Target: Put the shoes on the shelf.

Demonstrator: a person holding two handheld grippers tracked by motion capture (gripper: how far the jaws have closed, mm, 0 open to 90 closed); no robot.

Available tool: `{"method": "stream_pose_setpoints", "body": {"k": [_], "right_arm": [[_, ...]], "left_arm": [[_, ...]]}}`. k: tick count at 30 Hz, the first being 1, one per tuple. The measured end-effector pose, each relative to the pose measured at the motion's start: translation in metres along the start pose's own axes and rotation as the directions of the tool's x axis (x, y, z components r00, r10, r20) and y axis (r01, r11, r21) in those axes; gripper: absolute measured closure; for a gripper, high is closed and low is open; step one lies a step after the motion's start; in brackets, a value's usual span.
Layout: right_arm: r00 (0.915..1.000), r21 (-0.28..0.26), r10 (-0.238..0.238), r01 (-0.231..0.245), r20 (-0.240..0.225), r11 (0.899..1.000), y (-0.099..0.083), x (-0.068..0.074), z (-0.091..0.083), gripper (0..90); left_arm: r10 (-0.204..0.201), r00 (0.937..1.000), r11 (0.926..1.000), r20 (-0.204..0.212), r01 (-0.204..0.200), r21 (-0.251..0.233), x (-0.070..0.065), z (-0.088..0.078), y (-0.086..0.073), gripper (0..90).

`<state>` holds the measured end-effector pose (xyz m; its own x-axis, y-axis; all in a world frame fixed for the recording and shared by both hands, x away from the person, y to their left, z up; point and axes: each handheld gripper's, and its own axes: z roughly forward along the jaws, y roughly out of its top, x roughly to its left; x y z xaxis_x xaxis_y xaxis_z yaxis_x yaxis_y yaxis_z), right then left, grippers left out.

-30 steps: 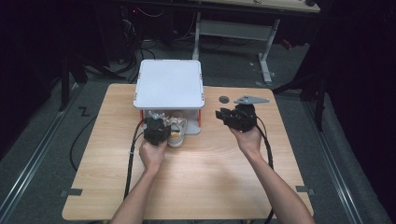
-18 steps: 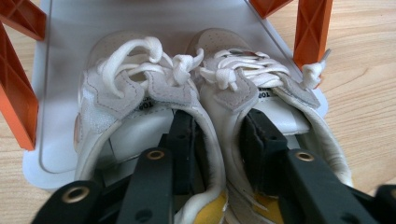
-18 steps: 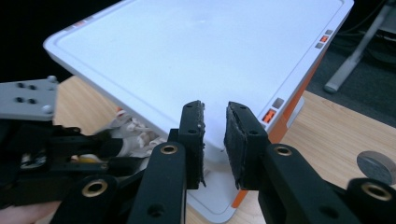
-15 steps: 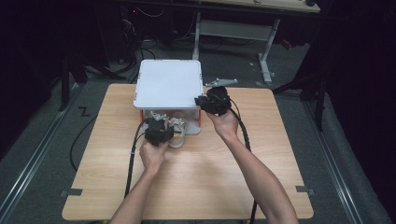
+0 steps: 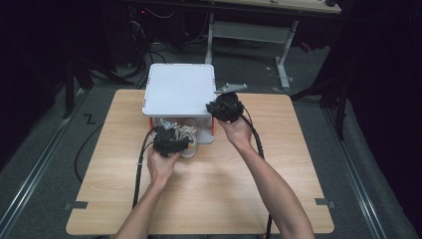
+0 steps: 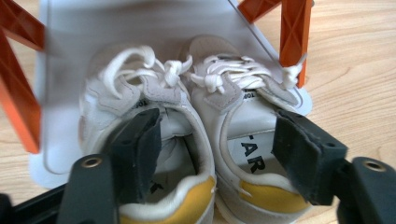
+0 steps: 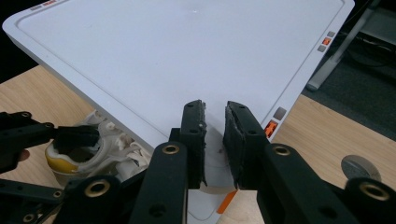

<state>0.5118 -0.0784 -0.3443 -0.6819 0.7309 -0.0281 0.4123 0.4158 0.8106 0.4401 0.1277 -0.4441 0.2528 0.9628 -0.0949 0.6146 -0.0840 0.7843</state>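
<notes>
Left gripper (image 6: 217,163) has just been opening its jaws, which now stand apart over the heels of a pair of white shoes (image 6: 196,121) with yellow heel tabs, one jaw inside the left shoe and the other over the right, neither pressing. These shoes sit side by side on the lower shelf of a small white rack (image 5: 179,89) with orange legs, toes tucked under its flat top, on the wooden counter (image 5: 209,189). Farther back, the right gripper (image 7: 215,140) has just been closing, its jaws nearly together at the rack top's near corner, nothing between them.
</notes>
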Motion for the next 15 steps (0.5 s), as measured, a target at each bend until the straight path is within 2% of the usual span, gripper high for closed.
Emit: {"method": "stream_pose_setpoints", "body": {"k": [3,7,12,15], "right_arm": [[1.0,-0.002,0.0,0.0,0.0,1.0,0.0,0.0,0.0,77.7],[1.0,-0.001,-0.001,0.001,-0.002,1.0,0.0,0.0,0.0,77.7],[1.0,-0.004,-0.001,0.001,-0.002,1.0,0.0,0.0,0.0,77.8],[1.0,-0.004,0.001,-0.001,-0.001,1.0,0.0,0.0,0.0,77.7]], "left_arm": [[-0.011,0.9997,0.9994,0.02,0.012,-0.031,0.0,-0.008,0.003,29.9],[-0.011,0.9996,0.9995,0.024,0.012,-0.029,0.002,-0.018,0.003,26.3],[0.023,0.9996,0.9994,0.017,-0.023,-0.025,-0.001,-0.038,0.0,22.3],[0.013,0.9995,0.9995,0.029,-0.012,-0.028,0.0,-0.049,-0.008,17.9]]}}
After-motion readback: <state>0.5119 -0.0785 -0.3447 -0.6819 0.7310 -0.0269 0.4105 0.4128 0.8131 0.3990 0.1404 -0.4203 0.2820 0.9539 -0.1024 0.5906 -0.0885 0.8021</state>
